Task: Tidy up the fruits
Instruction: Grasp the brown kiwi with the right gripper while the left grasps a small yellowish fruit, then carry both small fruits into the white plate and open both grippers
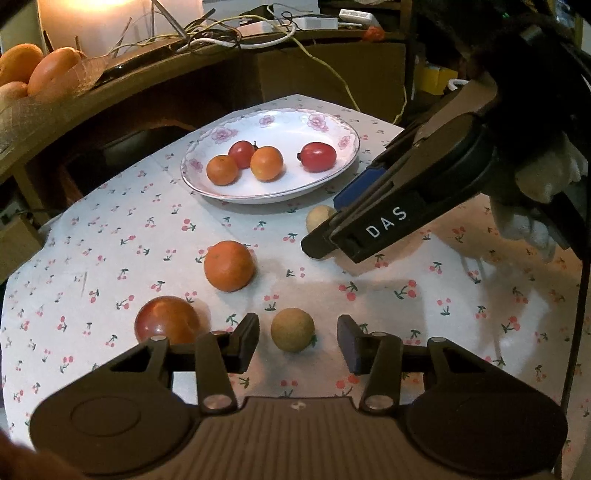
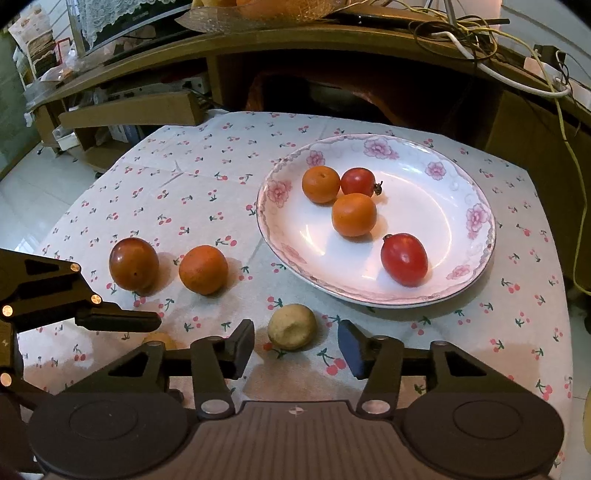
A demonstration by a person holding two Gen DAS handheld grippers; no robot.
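Observation:
A white floral plate (image 1: 332, 122) (image 2: 443, 177) holds two small oranges and two red tomatoes. On the cherry-print cloth lie an orange (image 1: 229, 266) (image 2: 203, 269), a dark red tomato (image 1: 166, 319) (image 2: 133, 264) and two tan round fruits. My left gripper (image 1: 298, 339) is open around one tan fruit (image 1: 292, 329), not touching it. My right gripper (image 2: 296, 343) is open around the other tan fruit (image 2: 291, 326), which also shows in the left wrist view (image 1: 318, 218). The right gripper's body (image 1: 406, 206) and the left gripper's finger (image 2: 118, 319) each show in the other's view.
A wooden desk (image 1: 147, 85) with cables (image 1: 221, 35) and a basket of large oranges (image 1: 33, 70) stands behind the table. The cloth's edge drops to the floor at the left (image 2: 44, 184). A cardboard box (image 1: 332, 74) sits behind the plate.

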